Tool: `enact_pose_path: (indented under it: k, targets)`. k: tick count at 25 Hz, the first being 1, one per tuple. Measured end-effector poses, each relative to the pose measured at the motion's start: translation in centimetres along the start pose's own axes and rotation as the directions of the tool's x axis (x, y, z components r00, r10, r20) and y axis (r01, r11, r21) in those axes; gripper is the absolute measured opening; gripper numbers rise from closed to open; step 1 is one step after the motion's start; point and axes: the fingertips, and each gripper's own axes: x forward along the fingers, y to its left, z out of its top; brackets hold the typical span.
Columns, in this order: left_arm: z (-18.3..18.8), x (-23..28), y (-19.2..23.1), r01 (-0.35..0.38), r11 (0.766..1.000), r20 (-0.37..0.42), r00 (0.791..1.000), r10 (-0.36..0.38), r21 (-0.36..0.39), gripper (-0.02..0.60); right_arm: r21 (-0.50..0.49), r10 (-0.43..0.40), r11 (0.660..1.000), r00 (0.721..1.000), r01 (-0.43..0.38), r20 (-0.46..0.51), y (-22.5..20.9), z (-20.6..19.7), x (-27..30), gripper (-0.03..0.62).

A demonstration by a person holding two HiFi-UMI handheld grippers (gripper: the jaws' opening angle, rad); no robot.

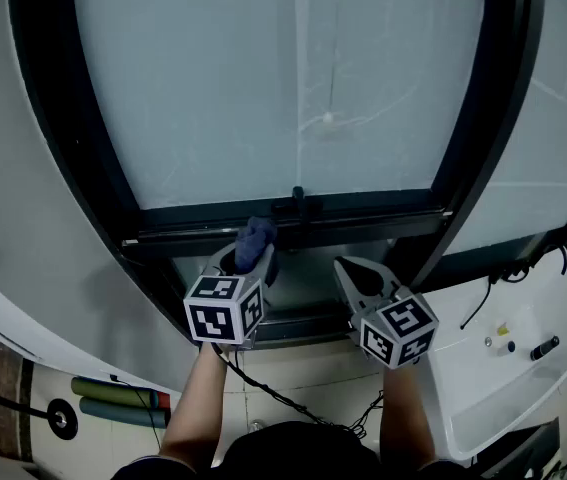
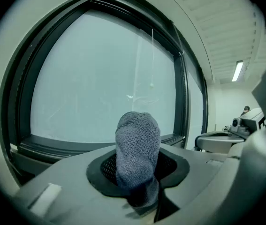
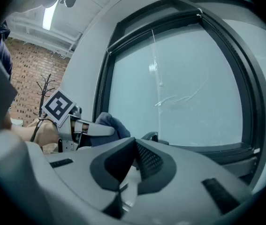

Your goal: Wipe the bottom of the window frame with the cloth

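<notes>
The left claw (image 1: 248,260) is clenched on a blue-grey knitted cloth (image 1: 256,238), which sticks out past its tips in a bunched roll. The roll sits at the bottom rail of the window frame (image 1: 383,208), just left of the small latch (image 1: 298,202); whether it touches the rail is unclear. The cloth looks soft, light and floppy, likely to fold or slip under pressure, so a deep grip on the bunch suits it. The right claw (image 1: 355,273) is closed and empty. No container shows.
</notes>
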Motion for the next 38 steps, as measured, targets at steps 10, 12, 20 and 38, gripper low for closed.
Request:
enact_pose_path:
  k: [10,12,20,38]
  targets:
    - [3.1,7.3,5.2,-0.133,0.990,0.053,0.990,0.131,0.055,0.138,0.028,-0.037,0.999,0.999,0.037,0.004,-2.5,-0.6,2.0,0.000]
    - [3.2,8.7,6.2,-0.165,0.984,0.051,0.985,0.162,0.065,0.138,0.033,-0.047,0.998,0.999,0.046,0.002,-2.9,-0.8,2.2,0.000]
    - [2.0,13.3,8.4,-0.268,0.960,-0.005,0.963,0.270,0.084,0.138,0.044,-0.088,0.995,0.996,0.089,-0.029,-4.7,-2.0,1.7,0.000]
    - [0.4,14.9,9.2,-0.297,0.949,-0.095,0.947,0.307,0.102,0.121,0.052,-0.077,0.995,0.995,0.080,-0.059,-5.3,-2.7,1.9,0.000]
